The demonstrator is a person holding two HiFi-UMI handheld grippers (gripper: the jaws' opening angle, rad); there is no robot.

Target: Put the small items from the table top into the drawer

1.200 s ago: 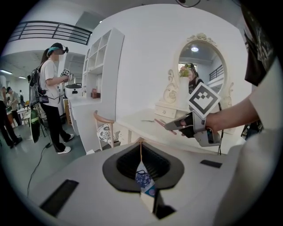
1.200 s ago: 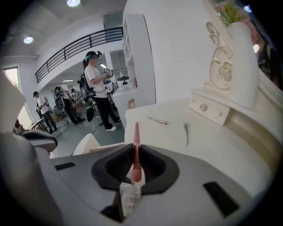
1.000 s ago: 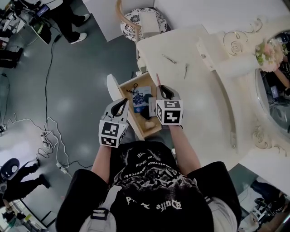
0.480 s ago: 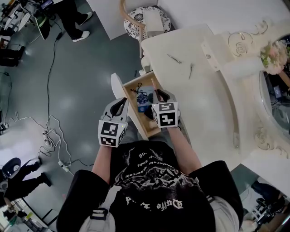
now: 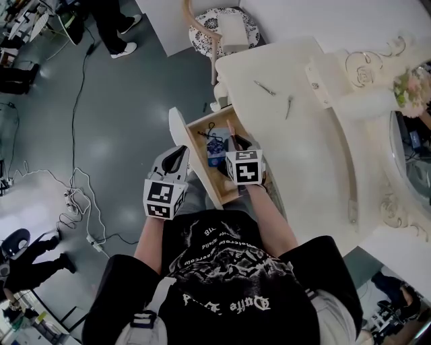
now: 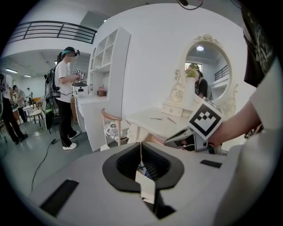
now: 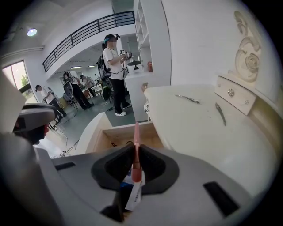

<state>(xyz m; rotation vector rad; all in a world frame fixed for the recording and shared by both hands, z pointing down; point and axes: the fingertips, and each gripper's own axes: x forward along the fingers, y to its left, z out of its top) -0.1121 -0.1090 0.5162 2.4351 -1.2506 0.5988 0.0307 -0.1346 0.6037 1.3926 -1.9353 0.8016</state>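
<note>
Two slim metal pieces (image 5: 263, 87) are left on the cream table (image 5: 316, 155), well apart from the drawer. Your right claw (image 5: 234, 143) has sunk from table-edge height to just over the open wooden drawer (image 5: 205, 178), jaws clamped on a thin pink stick (image 7: 136, 145), so this item looks close to release. Right wrist pitches steeply down. Your left claw (image 5: 176, 156) hangs closed and empty beside the drawer front.

Wooden chair (image 5: 210, 19) with patterned cushion, cables (image 5: 71, 195) trailing over grey floor (image 5: 128, 101), oval mirror (image 6: 208, 73) in ornate frame, pale flowers (image 5: 412, 87) beside it, standing person (image 6: 66, 95) wearing headset by tall white shelf unit (image 6: 108, 62), railed balcony (image 7: 84, 32) above.
</note>
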